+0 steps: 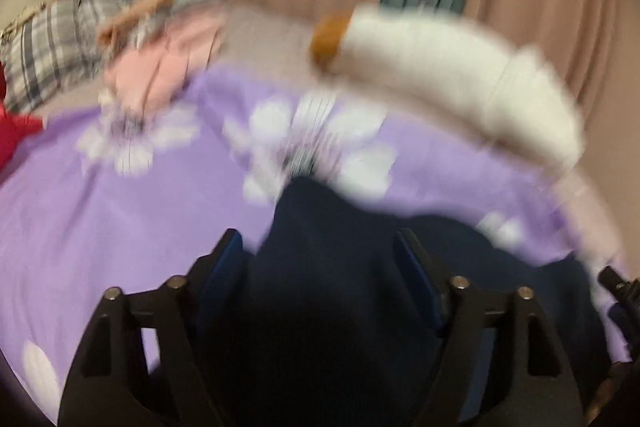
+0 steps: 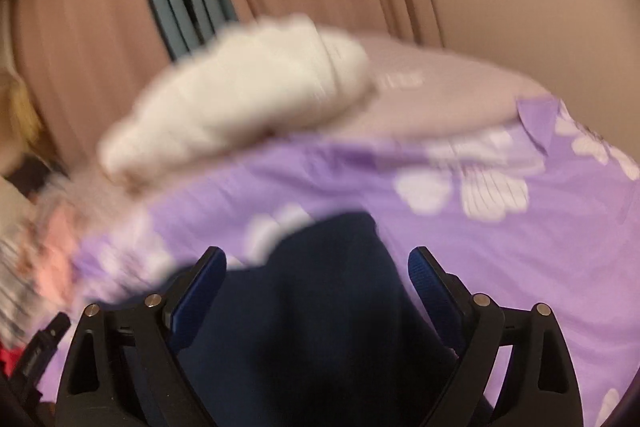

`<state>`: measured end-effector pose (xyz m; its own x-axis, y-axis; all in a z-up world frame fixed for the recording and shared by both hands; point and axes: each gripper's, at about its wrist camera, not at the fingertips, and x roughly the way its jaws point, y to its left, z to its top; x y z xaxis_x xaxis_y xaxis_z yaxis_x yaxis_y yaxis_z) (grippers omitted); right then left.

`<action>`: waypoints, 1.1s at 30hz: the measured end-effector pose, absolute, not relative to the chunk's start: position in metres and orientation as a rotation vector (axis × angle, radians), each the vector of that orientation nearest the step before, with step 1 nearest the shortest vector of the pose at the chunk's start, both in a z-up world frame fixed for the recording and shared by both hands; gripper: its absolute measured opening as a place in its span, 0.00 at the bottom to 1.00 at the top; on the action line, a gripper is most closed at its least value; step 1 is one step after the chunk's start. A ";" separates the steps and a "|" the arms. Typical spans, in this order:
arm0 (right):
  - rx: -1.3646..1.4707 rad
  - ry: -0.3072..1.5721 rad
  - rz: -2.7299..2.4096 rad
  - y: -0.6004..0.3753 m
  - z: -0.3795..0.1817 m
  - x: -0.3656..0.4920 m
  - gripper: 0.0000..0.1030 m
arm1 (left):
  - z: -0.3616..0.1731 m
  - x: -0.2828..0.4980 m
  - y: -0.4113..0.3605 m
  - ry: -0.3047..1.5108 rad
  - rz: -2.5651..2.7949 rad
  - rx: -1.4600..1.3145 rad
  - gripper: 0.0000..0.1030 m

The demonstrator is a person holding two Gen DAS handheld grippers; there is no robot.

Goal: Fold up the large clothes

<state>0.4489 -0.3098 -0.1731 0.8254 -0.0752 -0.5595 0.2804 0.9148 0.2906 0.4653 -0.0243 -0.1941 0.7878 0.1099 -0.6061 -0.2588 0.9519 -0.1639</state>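
- Navy garment (image 1: 344, 291) lies on the purple floral bedspread (image 1: 120, 211), running up between the fingers of both grippers
- Left gripper (image 1: 320, 267) stands released, its blue pads apart on either side of the dark cloth and, as far as the blur allows, not pinching it
- Right gripper (image 2: 318, 279) is likewise spread wide over the same garment (image 2: 320, 307), nothing clamped
- For a clean fold I would lower each gripper onto a corner or hem, bite only the top layer, keep both level and avoid snagging the bedspread (image 2: 520, 267)
- White rolled bolster (image 1: 460, 75) lies well beyond, clear of the work
- Writing or brand marks: none readable, both views are smeared
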 end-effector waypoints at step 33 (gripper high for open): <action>0.903 0.672 -0.141 -0.377 -0.264 0.277 0.95 | -0.250 0.277 0.059 0.725 -0.001 -0.751 0.92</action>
<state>0.2765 -0.3770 -0.2638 0.7883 0.1600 -0.5941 0.3850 0.6250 0.6791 0.2768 0.0588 -0.2496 0.7604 -0.2493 -0.5997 -0.2472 0.7428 -0.6222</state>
